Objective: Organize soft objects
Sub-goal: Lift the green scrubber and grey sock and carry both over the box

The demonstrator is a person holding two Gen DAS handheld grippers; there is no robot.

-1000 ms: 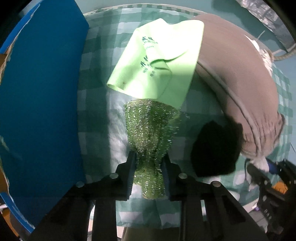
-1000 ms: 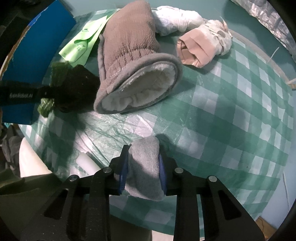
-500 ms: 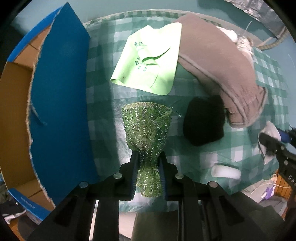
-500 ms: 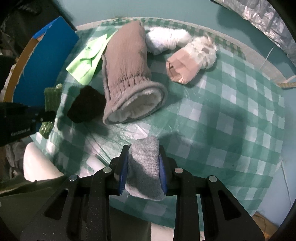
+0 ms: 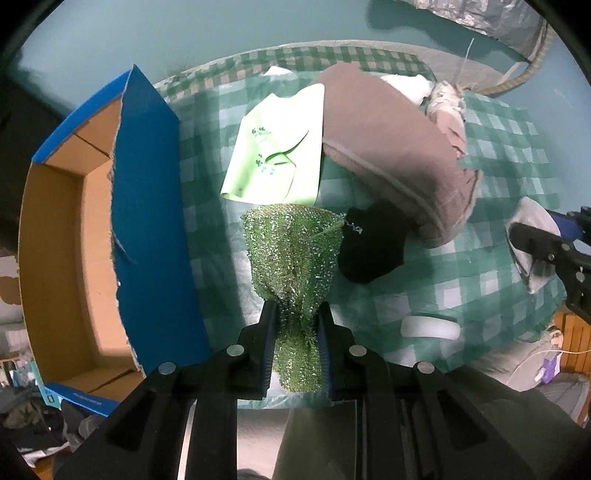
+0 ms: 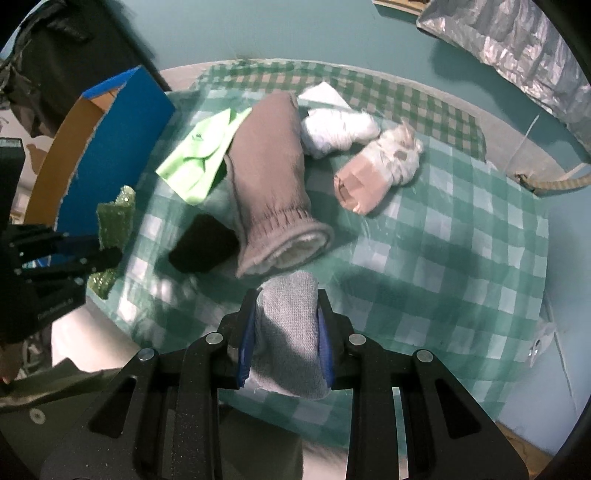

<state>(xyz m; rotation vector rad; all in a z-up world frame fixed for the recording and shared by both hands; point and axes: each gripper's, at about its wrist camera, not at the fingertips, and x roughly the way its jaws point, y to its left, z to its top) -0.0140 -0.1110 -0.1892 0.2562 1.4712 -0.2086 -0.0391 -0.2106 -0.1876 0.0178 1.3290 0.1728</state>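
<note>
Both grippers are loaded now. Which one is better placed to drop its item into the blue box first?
Left, probably. The left gripper, shut on the green scrubber, hangs right beside the open blue box. The right gripper, holding the grey cloth, is farther off, with the left one between it and the box.

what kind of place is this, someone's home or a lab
Most likely a lived-in room at home, though that is a guess. A small table with a green checked plastic cloth stands against a teal wall, an opened cardboard box sits beside it, and clothes and cables lie on the floor.
</note>
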